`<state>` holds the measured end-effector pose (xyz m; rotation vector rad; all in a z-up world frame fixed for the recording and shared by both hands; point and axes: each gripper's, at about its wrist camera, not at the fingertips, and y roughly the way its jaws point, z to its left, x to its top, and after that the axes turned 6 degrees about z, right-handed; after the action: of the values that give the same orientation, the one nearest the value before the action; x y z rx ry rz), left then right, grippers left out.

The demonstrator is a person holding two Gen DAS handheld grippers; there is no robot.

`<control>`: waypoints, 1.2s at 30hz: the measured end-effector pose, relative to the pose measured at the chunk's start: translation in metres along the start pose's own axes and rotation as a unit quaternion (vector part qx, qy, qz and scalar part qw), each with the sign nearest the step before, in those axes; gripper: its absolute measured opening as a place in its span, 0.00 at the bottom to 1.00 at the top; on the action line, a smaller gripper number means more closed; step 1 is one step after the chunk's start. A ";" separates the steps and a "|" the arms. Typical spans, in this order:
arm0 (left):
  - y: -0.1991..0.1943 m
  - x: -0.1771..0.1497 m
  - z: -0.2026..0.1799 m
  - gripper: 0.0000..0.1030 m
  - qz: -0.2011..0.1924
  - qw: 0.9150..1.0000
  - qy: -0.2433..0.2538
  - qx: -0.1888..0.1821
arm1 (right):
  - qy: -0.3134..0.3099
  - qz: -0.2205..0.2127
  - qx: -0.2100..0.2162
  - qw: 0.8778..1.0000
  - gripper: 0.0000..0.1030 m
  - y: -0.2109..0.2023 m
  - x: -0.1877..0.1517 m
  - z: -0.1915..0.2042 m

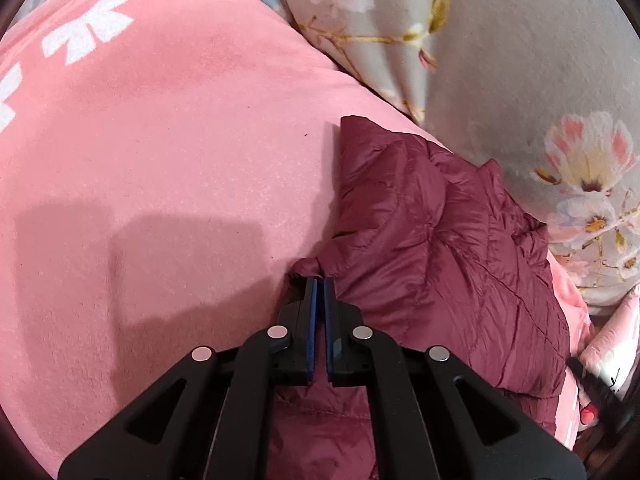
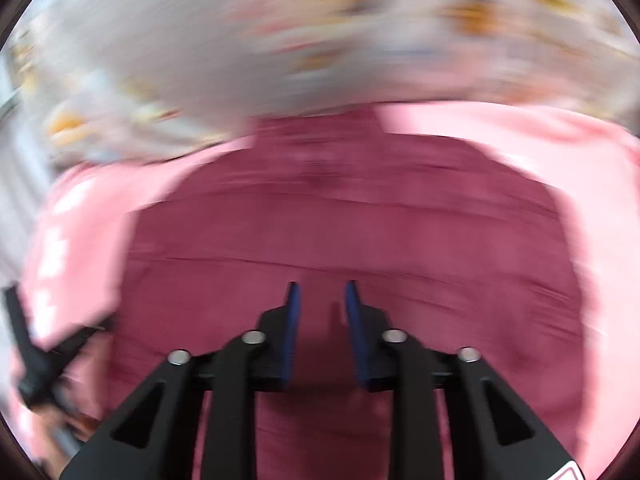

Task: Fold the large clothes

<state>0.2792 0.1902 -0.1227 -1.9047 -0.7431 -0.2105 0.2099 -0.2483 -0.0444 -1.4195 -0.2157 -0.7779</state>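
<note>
A maroon quilted puffer jacket (image 1: 432, 248) lies on a pink fleece blanket (image 1: 160, 160). In the left wrist view my left gripper (image 1: 320, 282) is shut, its blue pads pinching a fold of the jacket's left edge. The right wrist view is badly motion-blurred. There the jacket (image 2: 340, 220) fills the middle, and my right gripper (image 2: 320, 286) hovers over it, open, with nothing between its fingers. A dark shape at that view's left edge looks like the left gripper (image 2: 36, 360).
The pink blanket carries white printed marks (image 1: 92, 28) at its far side. A grey floral quilt (image 1: 520, 80) is bunched up beyond the jacket, blurred in the right wrist view (image 2: 280, 40). A black object (image 1: 596, 392) pokes in at the lower right.
</note>
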 end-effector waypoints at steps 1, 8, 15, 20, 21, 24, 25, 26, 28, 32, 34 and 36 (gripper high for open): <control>0.002 0.001 -0.001 0.03 0.001 1.000 -0.003 0.002 | 0.016 0.001 -0.006 1.000 0.29 0.002 -0.003 -0.019; 0.015 -0.006 -0.010 0.03 0.011 0.999 -0.004 0.034 | 0.069 0.047 0.046 0.995 0.29 0.036 0.000 -0.073; 0.018 -0.009 -0.013 0.04 0.007 0.998 0.014 0.054 | 0.065 0.015 0.043 0.997 0.03 0.030 0.013 -0.057; 0.021 -0.013 -0.015 0.04 -0.005 0.997 0.028 0.065 | 0.066 0.053 0.027 0.996 0.01 0.067 0.002 -0.065; 0.021 -0.014 -0.015 0.04 -0.008 0.997 0.031 0.067 | 0.064 0.053 0.023 0.996 0.00 0.068 0.002 -0.063; 0.022 -0.014 -0.016 0.04 -0.009 0.997 0.032 0.070 | 0.053 0.066 0.013 0.996 0.00 0.067 0.007 -0.058; 0.022 -0.013 -0.016 0.04 -0.007 0.997 0.032 0.071 | 0.056 0.069 0.016 0.996 0.01 0.066 0.007 -0.058; 0.021 -0.013 -0.016 0.04 -0.003 0.997 0.030 0.069 | 0.065 0.072 0.025 0.995 0.02 0.061 0.007 -0.060; 0.016 -0.012 -0.013 0.05 0.010 0.998 0.021 0.054 | 0.080 0.060 0.038 0.994 0.08 0.043 0.004 -0.066; -0.026 -0.020 -0.002 0.51 0.009 1.000 -0.003 0.012 | 0.068 0.013 0.037 0.997 0.31 -0.017 -0.018 -0.072; -0.047 -0.030 0.001 0.64 0.005 1.000 0.011 0.011 | 0.061 0.004 0.035 0.998 0.42 -0.043 -0.037 -0.079; -0.066 -0.043 0.007 0.67 0.017 0.999 0.030 0.013 | 0.057 0.005 0.034 0.998 0.47 -0.069 -0.068 -0.092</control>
<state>0.2051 0.1975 -0.0954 -1.8771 -0.6693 -0.2353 0.0895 -0.3070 -0.0444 -1.3060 -0.1451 -0.8329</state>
